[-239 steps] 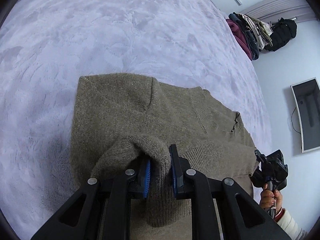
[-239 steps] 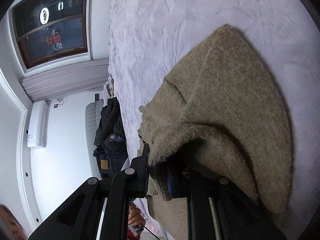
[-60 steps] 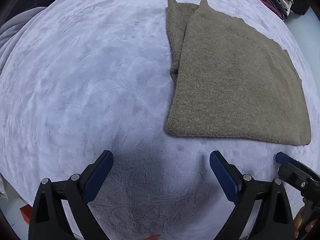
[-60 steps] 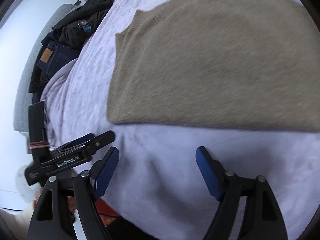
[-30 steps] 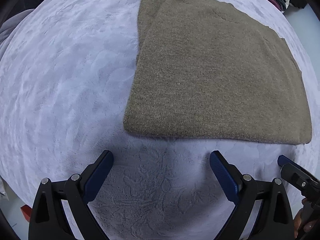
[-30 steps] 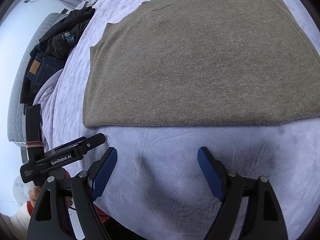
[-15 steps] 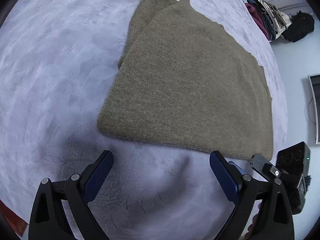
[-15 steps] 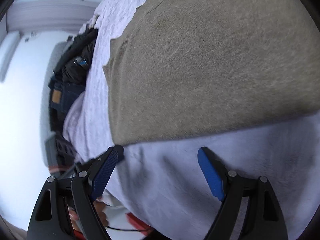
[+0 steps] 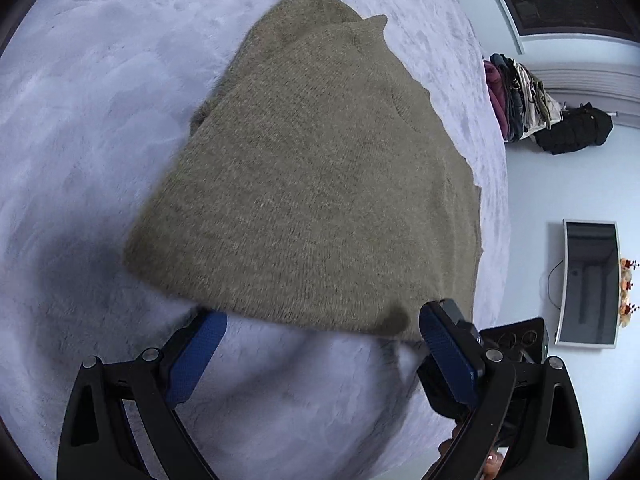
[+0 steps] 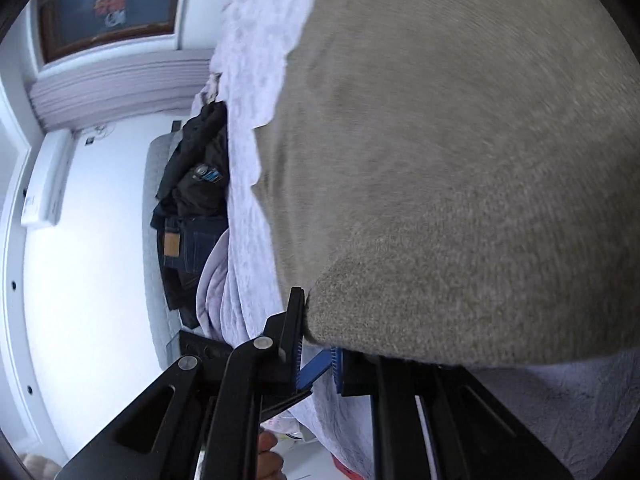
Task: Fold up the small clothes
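Already the right gripper (image 10: 318, 350) is closing its jaws on the near corner of the sweater (image 9: 320, 184), the knit bunching between the blue pads, while the left gripper (image 9: 320, 344) stands wide apart with its fingertips reaching the hem and nothing pinched between them. The olive-brown sweater lies flat and partly folded on the pale plush bedspread (image 9: 80, 120), its near edge just in front of both tools. One risk, as I judge it, is a lopsided lift: with only one corner held, raising it would drag the garment askew and undo the neat edges. Another is layer count; the right pads may catch only the top ply, or bite into the bedspread underneath, so the fold would peel apart or the cover would come up with it. On the left, one finger (image 9: 198, 354) seems to slide under the hem, which could push a ridge into the fabric rather than grip it.
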A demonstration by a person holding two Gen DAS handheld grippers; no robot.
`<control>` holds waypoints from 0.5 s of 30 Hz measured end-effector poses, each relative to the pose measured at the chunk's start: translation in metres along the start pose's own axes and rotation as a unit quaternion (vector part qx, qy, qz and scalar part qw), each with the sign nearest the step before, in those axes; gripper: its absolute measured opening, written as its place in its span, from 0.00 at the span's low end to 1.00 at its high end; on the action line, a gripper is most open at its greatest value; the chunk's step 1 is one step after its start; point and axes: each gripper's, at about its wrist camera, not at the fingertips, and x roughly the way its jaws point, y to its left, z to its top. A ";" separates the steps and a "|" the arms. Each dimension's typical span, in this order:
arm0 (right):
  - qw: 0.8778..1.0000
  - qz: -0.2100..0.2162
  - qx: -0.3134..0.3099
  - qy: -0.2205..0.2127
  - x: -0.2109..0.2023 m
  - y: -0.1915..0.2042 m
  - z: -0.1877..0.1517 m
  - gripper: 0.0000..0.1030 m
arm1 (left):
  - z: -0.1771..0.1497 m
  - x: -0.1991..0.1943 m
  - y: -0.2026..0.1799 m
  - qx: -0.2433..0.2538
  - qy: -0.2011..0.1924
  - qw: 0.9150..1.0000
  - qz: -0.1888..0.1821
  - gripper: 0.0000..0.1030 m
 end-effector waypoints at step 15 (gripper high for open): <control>0.998 -0.044 -0.018 0.035 0.012 0.003 -0.004 0.13 | 0.044 0.011 -0.033 0.091 -0.092 0.977 0.167 0.29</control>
